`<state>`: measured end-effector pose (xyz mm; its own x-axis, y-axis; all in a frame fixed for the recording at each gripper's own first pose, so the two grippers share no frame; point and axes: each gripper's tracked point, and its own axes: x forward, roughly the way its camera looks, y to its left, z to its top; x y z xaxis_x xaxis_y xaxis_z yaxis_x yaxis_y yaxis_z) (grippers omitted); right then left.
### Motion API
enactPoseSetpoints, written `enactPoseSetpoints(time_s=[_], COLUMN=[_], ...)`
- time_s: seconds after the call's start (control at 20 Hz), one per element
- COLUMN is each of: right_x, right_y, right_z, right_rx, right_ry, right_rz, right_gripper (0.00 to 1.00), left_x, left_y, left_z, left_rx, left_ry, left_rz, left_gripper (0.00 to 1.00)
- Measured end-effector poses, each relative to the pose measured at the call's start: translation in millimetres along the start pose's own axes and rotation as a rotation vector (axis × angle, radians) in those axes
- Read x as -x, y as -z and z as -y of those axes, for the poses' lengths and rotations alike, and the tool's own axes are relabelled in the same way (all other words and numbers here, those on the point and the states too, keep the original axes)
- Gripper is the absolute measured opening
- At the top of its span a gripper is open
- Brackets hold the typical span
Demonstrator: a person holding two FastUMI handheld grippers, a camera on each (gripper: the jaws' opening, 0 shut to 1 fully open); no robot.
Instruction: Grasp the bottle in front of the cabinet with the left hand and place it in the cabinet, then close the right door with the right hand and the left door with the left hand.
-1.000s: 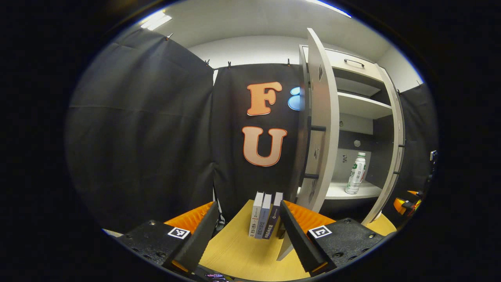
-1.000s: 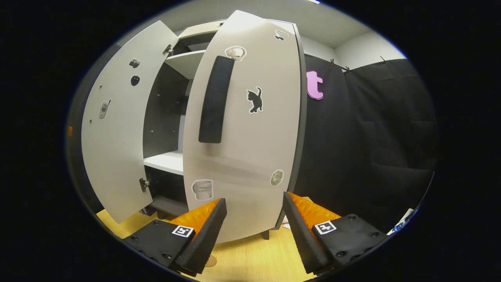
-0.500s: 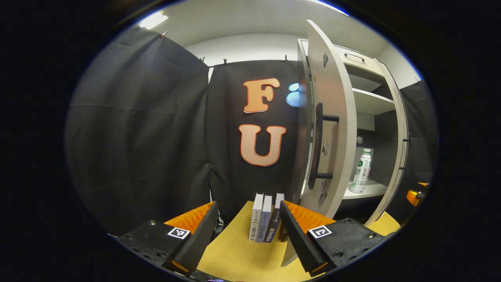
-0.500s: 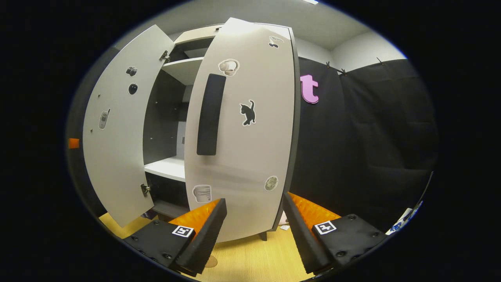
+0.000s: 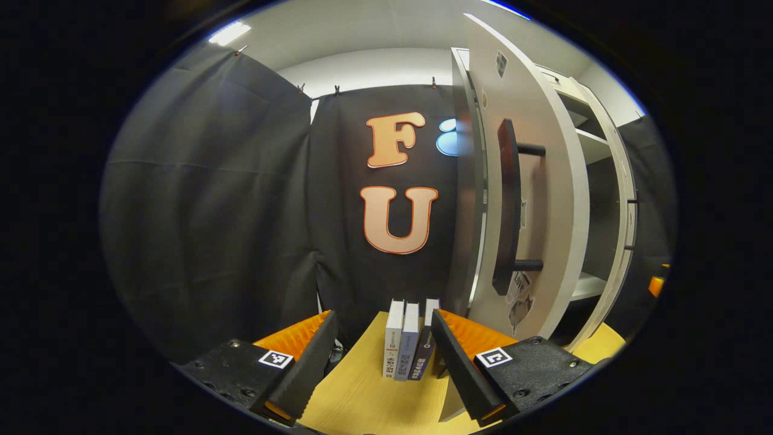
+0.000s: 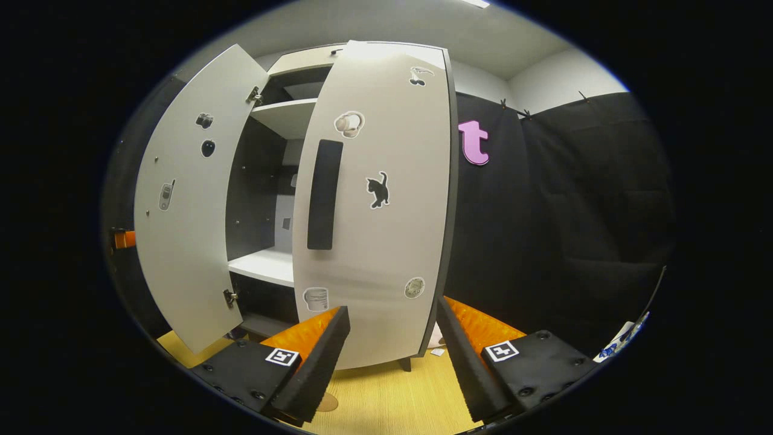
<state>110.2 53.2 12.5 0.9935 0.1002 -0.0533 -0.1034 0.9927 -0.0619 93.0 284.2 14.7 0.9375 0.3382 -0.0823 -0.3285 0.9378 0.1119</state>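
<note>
Between the spread, empty fingers of the left hand-held gripper (image 5: 380,356), three books (image 5: 409,347) stand upright on the yellow wooden counter (image 5: 362,393), just beside the cabinet (image 5: 595,199). Its left door (image 5: 531,199) hangs partly open. The right hand-held gripper (image 6: 391,356), also spread and empty, faces the right door (image 6: 386,241), nearly shut, above the wooden floor (image 6: 386,405). Black cloth walls surround the booth. The bottle is hidden from sight.
</note>
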Motion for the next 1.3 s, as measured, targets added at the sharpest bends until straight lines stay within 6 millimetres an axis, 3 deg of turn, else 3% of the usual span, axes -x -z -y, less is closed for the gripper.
enactPoseSetpoints(time_s=[0.4,0.75,0.85,0.9,1.3], right_x=[15.4,14.7,13.3,11.4,19.4], right_y=[-17.5,-16.9,-18.3,-19.0,-24.5], right_z=[16.3,17.4,14.3,13.6,33.1], right_rx=[0.008,0.015,0.009,0.007,0.012], right_ry=[0.033,0.027,0.014,0.009,0.018], right_rz=[0.038,0.044,0.049,0.052,0.076], right_gripper=[0.96,0.96,0.96,0.96,0.96], left_x=[-13.3,-8.5,-5.2,-4.7,-1.4], left_y=[16.1,18.7,14.6,13.4,20.2], left_z=[33.2,36.5,42.3,47.5,109.0], left_rx=[0.006,0.012,-0.021,-0.035,0.019], left_ry=[0.081,0.083,0.078,0.081,0.166], left_rz=[-0.023,-0.040,-0.030,-0.025,-0.044], left_gripper=[0.95,0.92,0.97,0.90,0.94])
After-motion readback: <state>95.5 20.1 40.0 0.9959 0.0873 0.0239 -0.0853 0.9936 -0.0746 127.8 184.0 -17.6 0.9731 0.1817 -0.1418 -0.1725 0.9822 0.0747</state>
